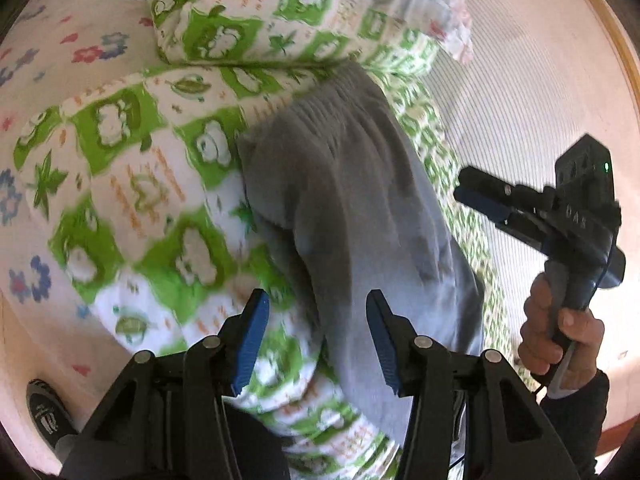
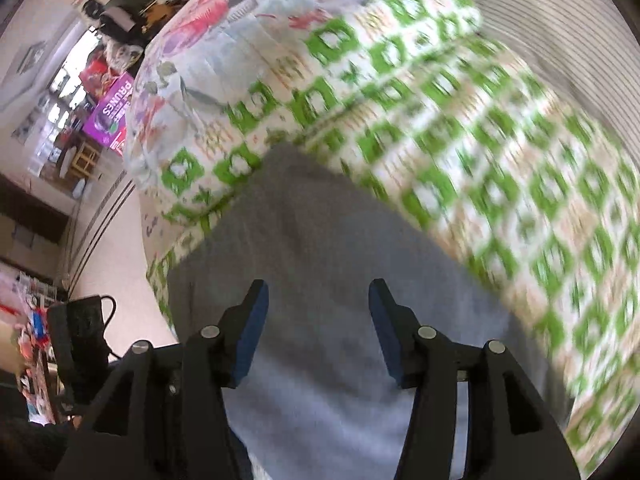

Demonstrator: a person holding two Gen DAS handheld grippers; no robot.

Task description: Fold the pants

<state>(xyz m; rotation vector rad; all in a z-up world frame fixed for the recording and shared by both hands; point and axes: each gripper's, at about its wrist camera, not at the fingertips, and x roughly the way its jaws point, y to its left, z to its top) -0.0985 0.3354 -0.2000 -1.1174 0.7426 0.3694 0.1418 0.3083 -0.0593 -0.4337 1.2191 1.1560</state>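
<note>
Each hand-held gripper, left (image 1: 316, 300) and right (image 2: 318, 290), hovers parted and empty above blurred grey pants (image 1: 360, 200).

A green-patterned quilt (image 1: 120, 168), a floral pillow (image 2: 208, 40) and a purple box (image 2: 110, 114).

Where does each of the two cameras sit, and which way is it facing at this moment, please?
Left wrist: sits on the left claw, looking down along its open blue fingers at the grey pants on the green-patterned quilt; the right claw and the hand gripping it show at right.
Right wrist: sits on the right claw, fingers open, looking steeply down at the pants; room clutter at left.
Shared: the pants and quilt.
</note>
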